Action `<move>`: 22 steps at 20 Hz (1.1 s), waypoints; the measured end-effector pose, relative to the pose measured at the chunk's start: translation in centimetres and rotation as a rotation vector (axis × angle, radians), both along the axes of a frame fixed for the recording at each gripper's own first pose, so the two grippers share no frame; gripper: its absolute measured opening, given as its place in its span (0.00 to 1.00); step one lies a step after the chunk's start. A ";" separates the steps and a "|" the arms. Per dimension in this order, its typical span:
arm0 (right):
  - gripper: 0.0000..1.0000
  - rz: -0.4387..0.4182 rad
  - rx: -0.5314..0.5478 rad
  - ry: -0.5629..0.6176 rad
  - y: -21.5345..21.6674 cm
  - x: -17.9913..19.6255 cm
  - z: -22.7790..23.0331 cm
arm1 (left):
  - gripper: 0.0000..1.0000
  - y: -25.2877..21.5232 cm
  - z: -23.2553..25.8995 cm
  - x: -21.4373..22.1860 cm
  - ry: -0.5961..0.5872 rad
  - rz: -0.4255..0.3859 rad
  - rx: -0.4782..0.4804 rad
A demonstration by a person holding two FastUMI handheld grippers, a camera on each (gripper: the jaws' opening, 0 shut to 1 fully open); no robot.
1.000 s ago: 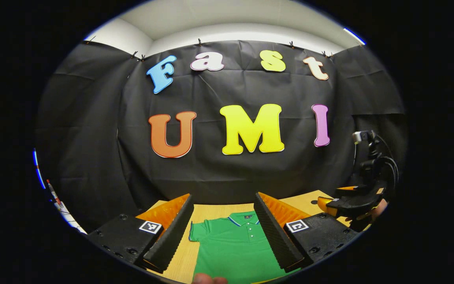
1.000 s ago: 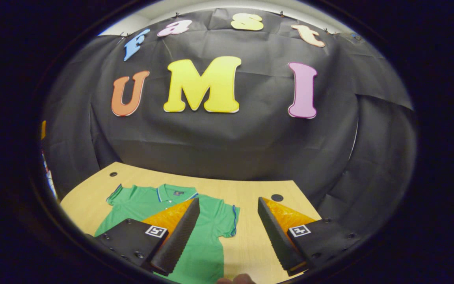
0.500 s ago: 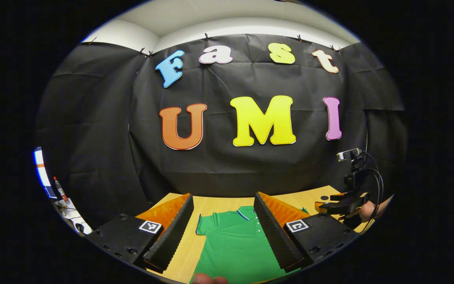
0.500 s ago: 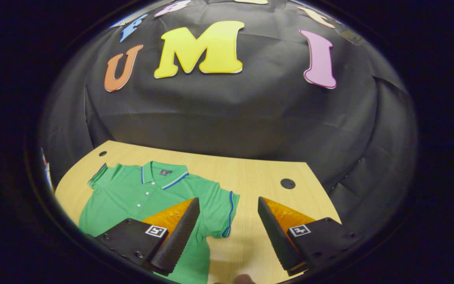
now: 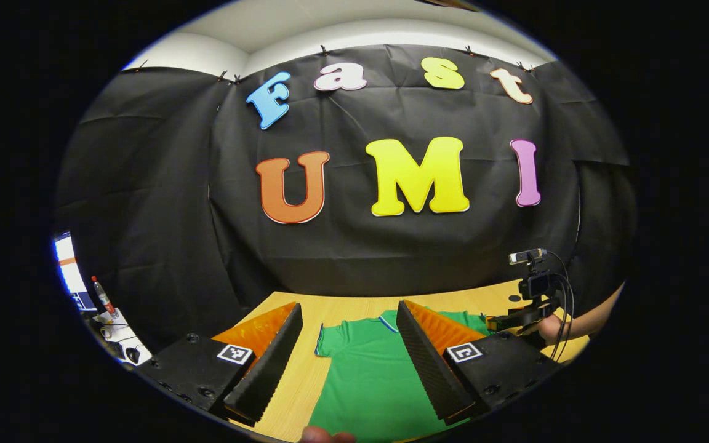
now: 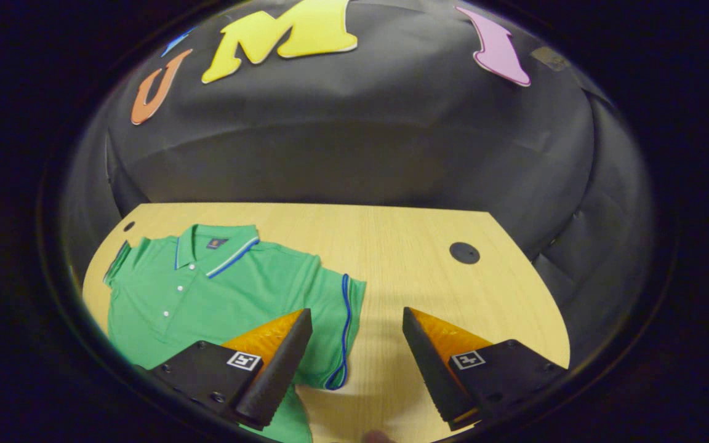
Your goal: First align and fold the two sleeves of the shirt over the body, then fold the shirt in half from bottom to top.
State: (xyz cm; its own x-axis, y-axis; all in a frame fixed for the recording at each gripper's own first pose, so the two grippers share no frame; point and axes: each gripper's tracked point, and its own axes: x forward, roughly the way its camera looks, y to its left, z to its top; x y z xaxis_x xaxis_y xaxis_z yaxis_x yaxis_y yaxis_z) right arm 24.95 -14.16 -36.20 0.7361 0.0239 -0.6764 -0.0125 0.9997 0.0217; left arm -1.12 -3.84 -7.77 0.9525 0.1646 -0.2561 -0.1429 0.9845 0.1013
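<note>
While both hand-held grippers gape wide, green shirt (image 6: 219, 289) hem cut off; sleeve (image 6: 336, 320) unfolded.

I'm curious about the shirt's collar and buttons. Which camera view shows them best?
The right gripper view: the green shirt lies flat on the table, with collar, buttons and one blue-trimmed sleeve plain. In the left gripper view the shirt shows between the fingers, and one finger covers most of the collar.
</note>
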 end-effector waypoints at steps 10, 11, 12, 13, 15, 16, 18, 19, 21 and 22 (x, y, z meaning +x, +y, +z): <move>0.89 0.006 0.039 0.071 0.5 2.6 -3.3 | 0.99 -0.6 -3.2 -0.4 0.092 -0.045 -0.010; 0.82 0.015 0.042 0.096 0.6 2.4 -3.9 | 0.98 -0.4 -3.5 -0.5 0.101 -0.042 -0.014; 0.65 0.023 0.043 0.071 0.7 3.1 -3.7 | 0.99 -0.2 -3.8 -0.5 0.110 -0.037 -0.020; 0.47 0.014 -0.002 0.082 0.1 2.9 -3.8 | 0.99 0.0 -4.0 -0.5 0.118 -0.030 -0.026; 0.11 0.019 -0.006 0.078 0.2 3.1 -3.5 | 0.99 0.3 -4.2 -0.6 0.127 -0.017 -0.034; 0.05 0.020 0.011 0.082 0.5 2.9 -3.4 | 0.99 0.5 -4.1 -0.6 0.127 -0.011 -0.035; 0.04 -0.007 0.028 0.073 0.0 3.0 -2.8 | 0.99 0.7 -4.0 -0.6 0.125 -0.007 -0.032; 0.05 -0.022 0.037 0.061 -0.3 3.3 -2.2 | 0.99 0.7 -4.0 -0.6 0.123 -0.007 -0.028; 0.04 -0.034 0.053 0.054 -0.8 3.4 -1.2 | 0.99 0.7 -4.0 -0.6 0.126 -0.010 -0.037; 0.05 -0.037 0.056 0.058 -0.8 3.2 -1.0 | 0.99 0.5 -4.3 -0.7 0.131 -0.014 -0.048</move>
State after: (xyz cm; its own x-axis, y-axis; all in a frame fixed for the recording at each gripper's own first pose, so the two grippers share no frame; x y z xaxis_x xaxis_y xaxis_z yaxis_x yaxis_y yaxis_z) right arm 28.13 -14.99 -37.23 0.6970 0.0367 -0.7161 0.0268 0.9967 0.0771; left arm -1.79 -3.33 -12.09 0.9124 0.1366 -0.3859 -0.1182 0.9904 0.0711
